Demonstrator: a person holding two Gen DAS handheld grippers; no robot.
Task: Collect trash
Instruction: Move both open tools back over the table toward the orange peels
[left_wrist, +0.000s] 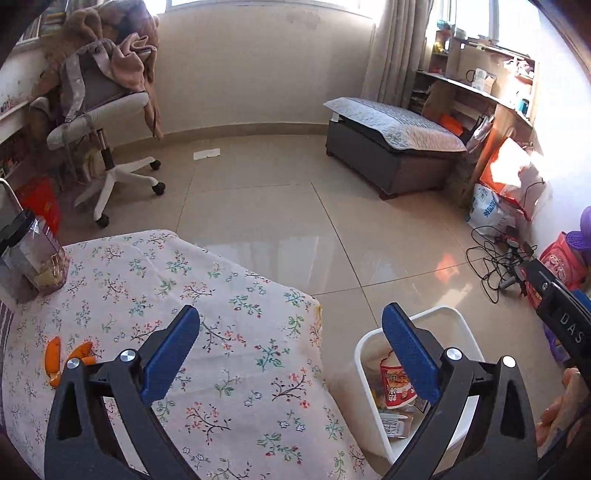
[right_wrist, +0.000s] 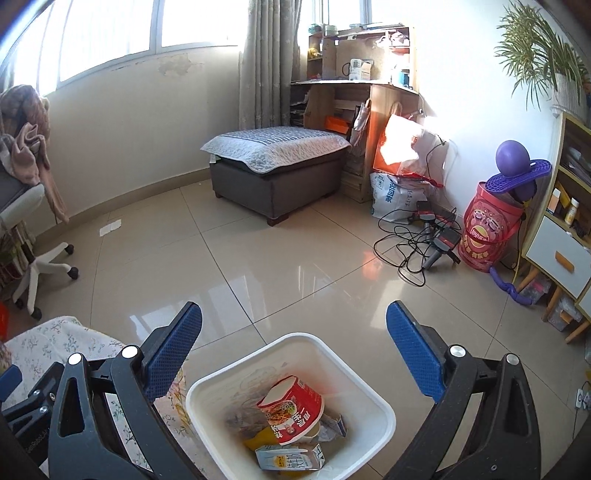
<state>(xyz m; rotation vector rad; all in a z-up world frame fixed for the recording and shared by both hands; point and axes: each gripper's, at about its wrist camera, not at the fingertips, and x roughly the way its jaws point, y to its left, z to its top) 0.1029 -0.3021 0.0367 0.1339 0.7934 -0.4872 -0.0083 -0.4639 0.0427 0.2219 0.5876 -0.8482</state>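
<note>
A white trash bin (right_wrist: 380, 406) stands on the floor beside the table; it also shows in the left wrist view (left_wrist: 364, 350). In it lie a red instant-noodle cup (right_wrist: 291, 410) and a small milk carton (right_wrist: 288, 459), with other wrappers under them. Orange peel pieces (left_wrist: 55, 354) lie on the floral tablecloth (left_wrist: 221, 314) at the left. My left gripper (left_wrist: 291, 328) is open and empty above the table's right edge. My right gripper (right_wrist: 295, 328) is open and empty above the bin.
A clear jar with a black lid (left_wrist: 33, 258) stands at the table's far left. On the floor are a swivel chair (left_wrist: 107, 147), a grey ottoman (right_wrist: 277, 170), tangled cables (right_wrist: 417, 240), bags, a red snack bucket (right_wrist: 484, 232) and a paper scrap (left_wrist: 207, 153).
</note>
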